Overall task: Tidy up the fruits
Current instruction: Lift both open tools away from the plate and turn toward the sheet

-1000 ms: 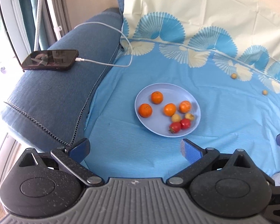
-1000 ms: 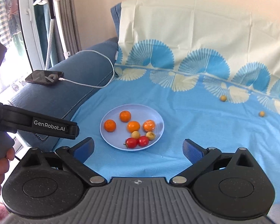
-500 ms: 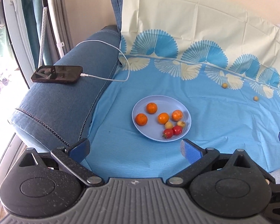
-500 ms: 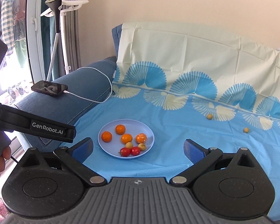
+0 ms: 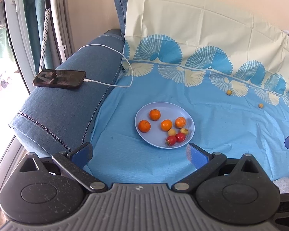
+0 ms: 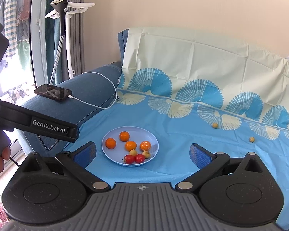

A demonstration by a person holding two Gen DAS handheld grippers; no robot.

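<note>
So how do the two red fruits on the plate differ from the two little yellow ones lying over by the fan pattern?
The red fruits lie on the plate; the yellow fruits lie on the bare cloth. The red fruits touch each other; the yellow fruits lie apart. The red look larger. All four are small and round.

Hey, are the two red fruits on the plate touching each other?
Touching. In the right wrist view the two red fruits sit pressed side by side on the plate, with no gap between them.
</note>
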